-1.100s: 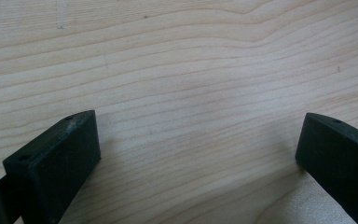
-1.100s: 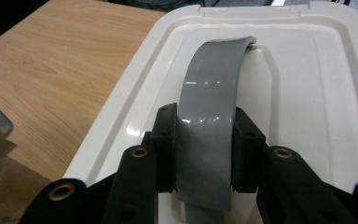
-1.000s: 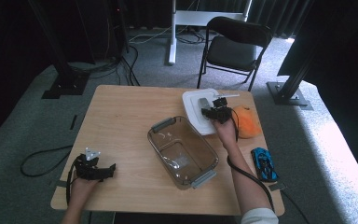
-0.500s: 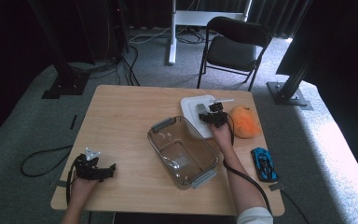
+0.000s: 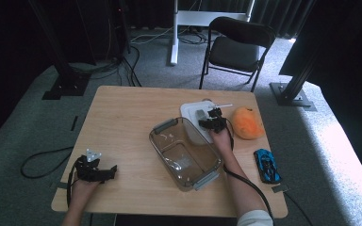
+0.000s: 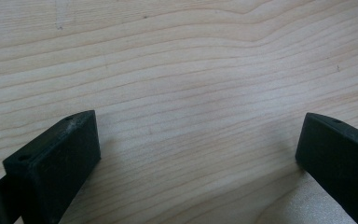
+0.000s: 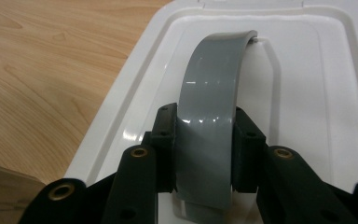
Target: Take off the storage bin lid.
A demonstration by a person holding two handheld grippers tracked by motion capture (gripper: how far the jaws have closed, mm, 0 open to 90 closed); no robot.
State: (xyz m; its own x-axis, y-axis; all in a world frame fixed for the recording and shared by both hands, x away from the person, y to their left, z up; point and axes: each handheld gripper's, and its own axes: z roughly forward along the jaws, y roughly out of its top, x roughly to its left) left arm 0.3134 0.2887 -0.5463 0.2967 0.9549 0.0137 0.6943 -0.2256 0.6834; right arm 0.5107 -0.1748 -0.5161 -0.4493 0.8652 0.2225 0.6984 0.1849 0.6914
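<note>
A white lid (image 5: pixel 192 117) with a grey arched handle (image 7: pixel 213 88) lies flat on the table behind a clear plastic container (image 5: pixel 185 153). My right gripper (image 5: pixel 210 121) is shut on that grey handle; in the right gripper view both black pads (image 7: pixel 167 140) press its sides. The lid (image 7: pixel 307 93) spreads out under the handle. My left gripper (image 5: pixel 104 172) rests near the table's front left corner, and its jaws stand wide apart over bare wood (image 6: pixel 196 93) with nothing between them.
An orange round fruit (image 5: pixel 248 123) sits right of the lid. A blue toy car (image 5: pixel 267 165) lies near the right edge. A black folding chair (image 5: pixel 238 49) and a white stand stand behind the table (image 5: pixel 122 117).
My right gripper has come down and slightly left with the lid, which now lies on the table beside the container. The left gripper has stayed put.
</note>
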